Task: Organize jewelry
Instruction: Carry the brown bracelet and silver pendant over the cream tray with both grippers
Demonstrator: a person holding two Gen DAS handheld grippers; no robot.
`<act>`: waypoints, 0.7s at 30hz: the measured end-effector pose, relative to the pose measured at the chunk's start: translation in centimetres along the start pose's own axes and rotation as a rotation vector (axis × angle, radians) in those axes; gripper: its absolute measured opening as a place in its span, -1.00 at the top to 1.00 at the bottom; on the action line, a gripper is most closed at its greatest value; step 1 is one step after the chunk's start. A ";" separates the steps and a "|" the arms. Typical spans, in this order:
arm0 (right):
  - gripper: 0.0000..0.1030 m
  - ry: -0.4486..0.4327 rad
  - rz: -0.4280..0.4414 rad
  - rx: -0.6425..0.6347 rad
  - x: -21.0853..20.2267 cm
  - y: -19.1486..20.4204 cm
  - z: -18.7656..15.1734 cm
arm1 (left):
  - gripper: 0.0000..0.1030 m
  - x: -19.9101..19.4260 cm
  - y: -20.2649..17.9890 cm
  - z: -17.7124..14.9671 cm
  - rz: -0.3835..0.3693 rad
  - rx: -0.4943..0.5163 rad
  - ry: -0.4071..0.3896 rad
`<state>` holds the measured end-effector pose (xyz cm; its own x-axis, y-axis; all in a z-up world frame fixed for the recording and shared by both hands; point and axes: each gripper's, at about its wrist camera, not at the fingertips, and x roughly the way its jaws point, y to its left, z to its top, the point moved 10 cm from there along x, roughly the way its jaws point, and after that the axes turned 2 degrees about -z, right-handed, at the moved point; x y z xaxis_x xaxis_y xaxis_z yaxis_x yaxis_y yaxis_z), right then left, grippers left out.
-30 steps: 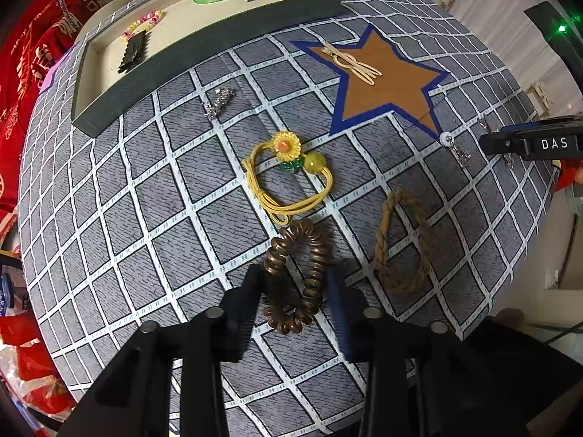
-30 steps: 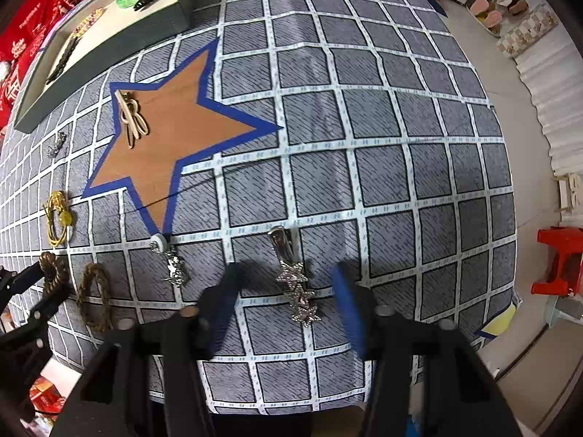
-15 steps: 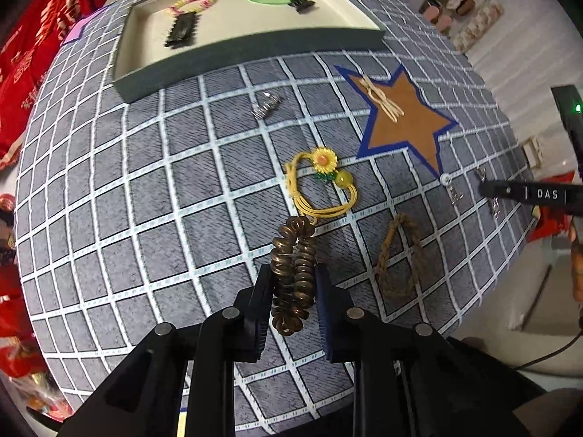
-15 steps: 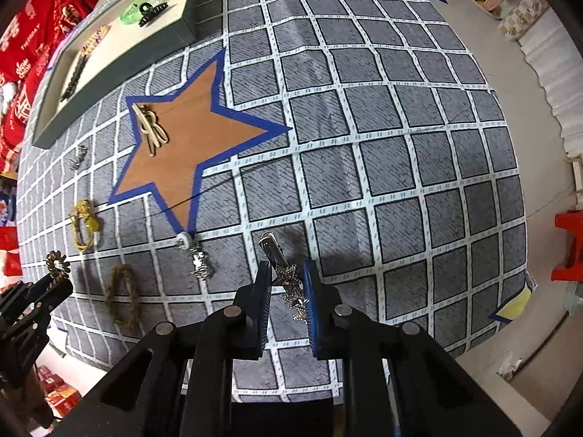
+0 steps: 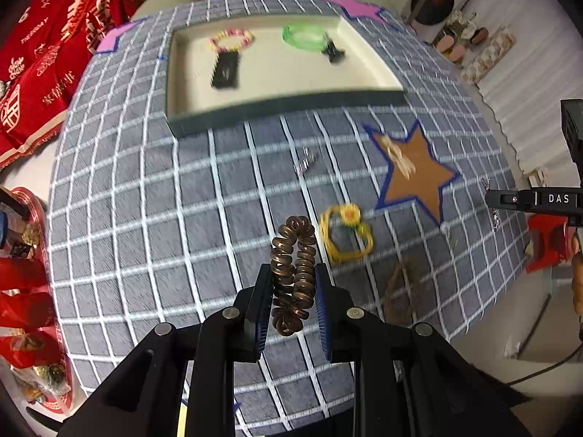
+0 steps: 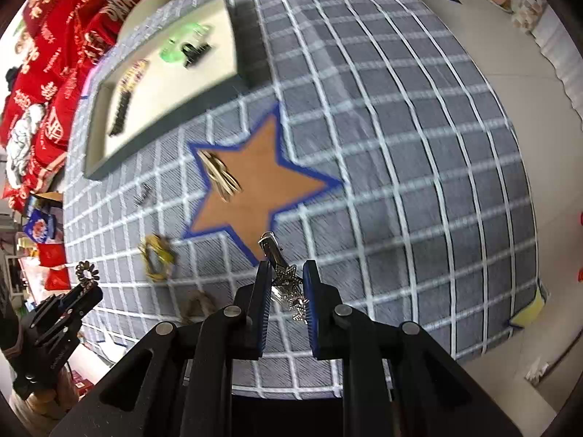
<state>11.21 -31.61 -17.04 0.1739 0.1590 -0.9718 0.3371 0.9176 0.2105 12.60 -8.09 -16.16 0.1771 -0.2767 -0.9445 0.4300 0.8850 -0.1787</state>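
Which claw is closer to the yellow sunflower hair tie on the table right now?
Left. The left claw, shut on the brown spiral hair tie, hangs just beside the yellow sunflower hair tie. The right claw, holding the silver star clip, is farther off, past the star patch's tip.
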 end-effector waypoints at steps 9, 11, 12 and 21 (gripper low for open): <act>0.64 -0.051 0.066 -0.076 -1.1 3.5 3.7 | 0.40 -1.6 1.7 7.3 0.014 -0.054 -0.087; 0.64 -0.056 0.079 -0.096 -1.0 4.6 5.2 | 0.40 -1.6 2.0 9.0 0.017 -0.066 -0.101; 0.64 -0.057 0.083 -0.107 -0.9 5.2 5.9 | 0.40 -1.5 2.2 9.8 0.019 -0.072 -0.106; 0.64 -0.051 0.109 -0.192 0.7 9.2 11.9 | 0.40 0.7 3.4 16.5 0.033 -0.114 -0.123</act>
<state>25.45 -27.39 -14.48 0.2479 0.2472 -0.9367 0.1324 0.9492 0.2855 28.83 -11.45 -12.90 0.2992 -0.2840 -0.9110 0.3199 0.9293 -0.1846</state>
